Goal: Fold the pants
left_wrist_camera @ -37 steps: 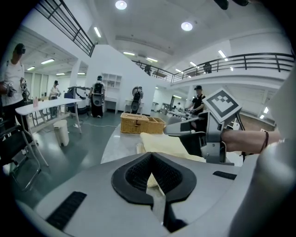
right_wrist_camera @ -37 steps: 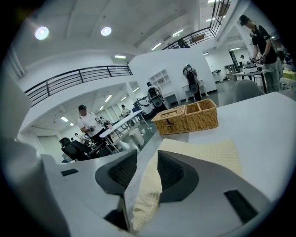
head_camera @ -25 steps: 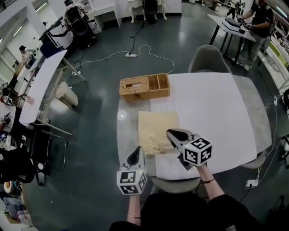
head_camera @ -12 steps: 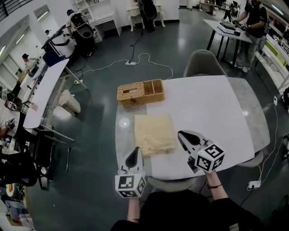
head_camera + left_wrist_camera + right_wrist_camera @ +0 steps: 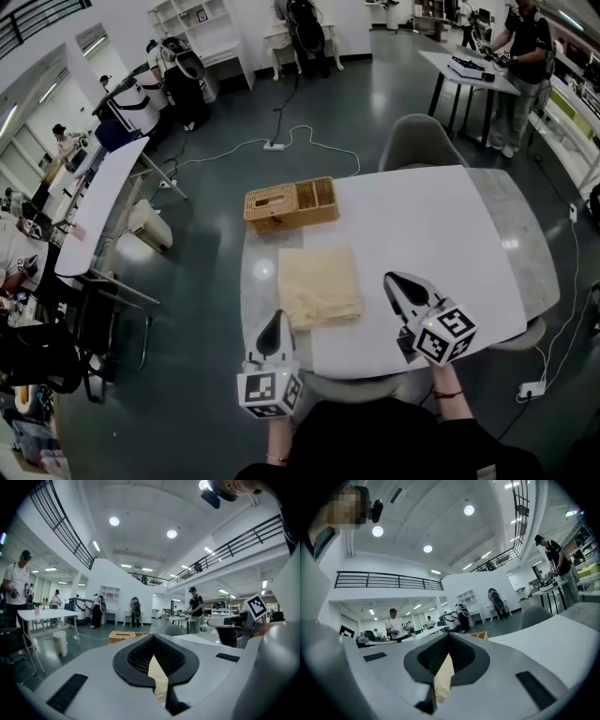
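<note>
Pants (image 5: 319, 286) lie as a neat flat square on the table (image 5: 441, 234), just ahead of the tongs and between them. Left tongs (image 5: 277, 321) clenched on nothing, right tongs (image 5: 394, 281) likewise (both clear of the cloth). Folding looks finished, nothing obvious left.

Bright, even light falls from round ceiling lamps (image 5: 114, 521). Soft glare shows on the glossy floor (image 5: 394, 89). Gripper views have fisheye bending, dark corners and a blurred foreground.
</note>
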Motion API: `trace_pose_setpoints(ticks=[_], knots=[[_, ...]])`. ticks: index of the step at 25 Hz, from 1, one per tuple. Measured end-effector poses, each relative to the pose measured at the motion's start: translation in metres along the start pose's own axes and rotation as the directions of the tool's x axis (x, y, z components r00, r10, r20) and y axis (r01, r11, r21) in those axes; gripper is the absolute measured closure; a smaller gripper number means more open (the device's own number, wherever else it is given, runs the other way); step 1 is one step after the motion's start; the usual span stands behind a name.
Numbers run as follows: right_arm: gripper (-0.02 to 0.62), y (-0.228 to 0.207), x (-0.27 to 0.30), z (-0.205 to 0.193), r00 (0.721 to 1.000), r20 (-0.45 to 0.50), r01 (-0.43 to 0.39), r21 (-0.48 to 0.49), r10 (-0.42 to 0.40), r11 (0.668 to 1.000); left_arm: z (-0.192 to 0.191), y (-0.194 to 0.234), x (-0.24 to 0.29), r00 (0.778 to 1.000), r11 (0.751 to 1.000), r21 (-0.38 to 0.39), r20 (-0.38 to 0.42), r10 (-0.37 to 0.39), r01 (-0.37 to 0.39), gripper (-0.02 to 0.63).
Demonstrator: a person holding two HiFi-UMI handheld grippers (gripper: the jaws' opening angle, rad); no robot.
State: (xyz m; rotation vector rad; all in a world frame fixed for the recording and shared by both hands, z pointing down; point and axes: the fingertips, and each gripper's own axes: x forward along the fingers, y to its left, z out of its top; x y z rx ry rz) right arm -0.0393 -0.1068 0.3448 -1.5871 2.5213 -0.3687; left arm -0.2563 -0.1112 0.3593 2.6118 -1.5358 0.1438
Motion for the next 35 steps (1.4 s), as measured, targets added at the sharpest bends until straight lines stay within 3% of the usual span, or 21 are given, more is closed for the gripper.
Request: trace_pose_setpoints(ticks=[14, 35], knots=[[0.581, -0.013, -0.011, 0.008, 0.999, 0.018, 0.050, -0.017, -0.050, 0.999, 0.009, 0.006, -0.009, 0.998, 0.998, 0.008, 0.037, 0.060, -0.060, 0.598], [0.581, -0.029, -0.022, 0.003, 0.996, 0.027, 0.088, -0.038, -0.087, 0.995, 0.008, 0.002, -0.010, 0.996, 0.997, 0.029, 0.040, 0.074, -0.075, 0.598]])
